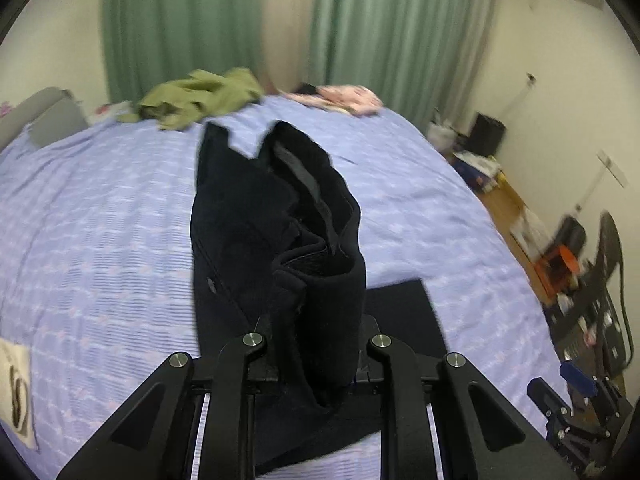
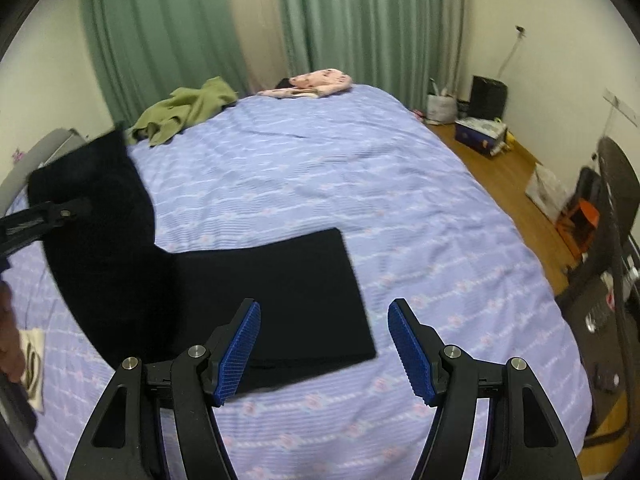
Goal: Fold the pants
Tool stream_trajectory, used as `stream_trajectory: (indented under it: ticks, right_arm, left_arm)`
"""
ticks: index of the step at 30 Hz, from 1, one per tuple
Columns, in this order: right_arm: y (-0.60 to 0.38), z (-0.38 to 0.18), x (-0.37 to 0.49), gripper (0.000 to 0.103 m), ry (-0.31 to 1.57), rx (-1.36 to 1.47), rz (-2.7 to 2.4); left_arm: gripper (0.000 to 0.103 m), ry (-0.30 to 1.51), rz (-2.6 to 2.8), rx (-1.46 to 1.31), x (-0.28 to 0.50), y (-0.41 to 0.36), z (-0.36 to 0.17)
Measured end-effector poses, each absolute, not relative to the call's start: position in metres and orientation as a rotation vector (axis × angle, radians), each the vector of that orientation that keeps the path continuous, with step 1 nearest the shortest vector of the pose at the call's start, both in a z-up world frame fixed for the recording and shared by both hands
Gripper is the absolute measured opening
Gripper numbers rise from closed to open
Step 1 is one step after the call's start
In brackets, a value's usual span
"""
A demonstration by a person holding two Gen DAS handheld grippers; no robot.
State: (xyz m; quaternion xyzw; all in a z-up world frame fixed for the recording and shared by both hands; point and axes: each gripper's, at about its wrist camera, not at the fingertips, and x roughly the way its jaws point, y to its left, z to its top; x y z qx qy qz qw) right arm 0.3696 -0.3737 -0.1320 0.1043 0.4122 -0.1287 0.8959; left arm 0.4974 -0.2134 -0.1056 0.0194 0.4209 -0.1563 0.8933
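- Left wrist view: left gripper (image 1: 316, 344) clamped tight on a thick bunch of the black pants (image 1: 248, 232), waistband end up in the air.
- Hanging from that pinch, cloth running away from the camera toward the green curtains (image 1: 168, 32), long way of the lifted part going near to far.
- Open waistband mouth facing up and a bit to the right, dark lining showing inside.
- Rest of the pants down flat on the purple bed cover (image 1: 88, 208), one flat piece peeking out to the right of the pinch.
- Green shirt (image 1: 192, 96) and pink cloth (image 1: 348, 98) far off at the back of the bed, well apart from the pants.
- Right wrist view: right gripper (image 2: 324, 346) with jaws wide, blue pads (image 2: 240, 350) bare, nothing between them.
- Hovering just above the flat leg part of the pants, which lies across the bed with its cut end pointing right.
- Lifted part rising on the left, beside the other tool and a bit of a hand (image 2: 10, 332).
- Step in hand, most likely: carrying the top end over to lay it on the leg part.
- Next move probably needs: bring the top end down even with the flat piece, edges lined up, then let go gently and smooth it.
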Motion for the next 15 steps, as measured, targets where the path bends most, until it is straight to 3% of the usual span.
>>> stream_trajectory:
  ticks: [10,15]
  right_arm:
    - [-0.424,-0.161,0.337,0.068,0.898,0.263,-0.349]
    - [-0.440,-0.182,0.323,0.068,0.945,0.280,-0.381]
  left_arm:
    - [0.017,1.112,-0.443,0.142,0.504,-0.332,-0.211]
    - [0.017,1.141,-0.454,0.161,0.493,-0.353,-0.228]
